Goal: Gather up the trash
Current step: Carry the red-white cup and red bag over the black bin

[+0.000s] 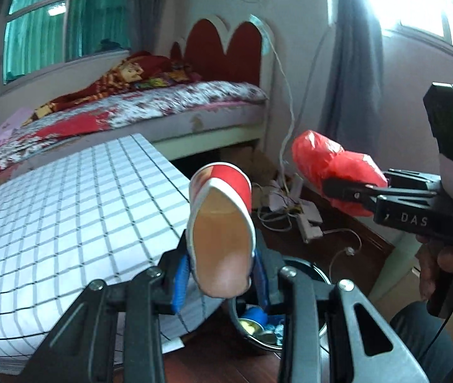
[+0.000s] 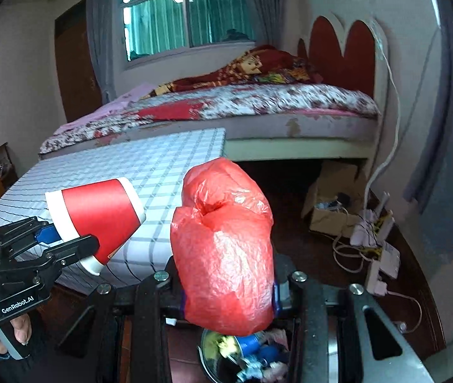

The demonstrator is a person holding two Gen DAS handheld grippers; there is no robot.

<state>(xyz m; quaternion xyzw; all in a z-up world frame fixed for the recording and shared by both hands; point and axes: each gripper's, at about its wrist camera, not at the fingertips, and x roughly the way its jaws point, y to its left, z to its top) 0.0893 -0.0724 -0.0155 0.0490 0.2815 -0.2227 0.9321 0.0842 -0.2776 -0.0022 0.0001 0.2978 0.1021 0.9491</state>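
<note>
**Ana:** Cup first. Where does the red paper cup (image 1: 223, 223) sit relative to the bin?

**Ben:** Clamped between the blue pads of the left hand-held gripper (image 1: 221, 265), squashed to an oval, mouth facing the camera, long axis running forward and up along the fingers. The trash bin (image 1: 315, 274) lies just below and slightly to the right of that gripper; its rim peeks out under the jaws, with scraps already inside.

**Ana:** And the other hand?

**Ben:** The right hand-held gripper (image 2: 228, 300) is closed on a crumpled red plastic bag (image 2: 223, 249), which bulges upward out of the jaws. From its own camera the bin (image 2: 207, 360) sits almost straight beneath the bag.

**Ana:** So which is nearer to dropping?

**Ben:** My guess is the right: its load hangs more squarely over the opening. The cup still looks partly over the edge of the checked worktop (image 1: 66, 210), so the left hand probably has to come a little rightward first.

**Ana:** Any risk?

**Ben:** The two grippers are close together. Releasing at once could knock the cup off the rim onto the floor.
</note>
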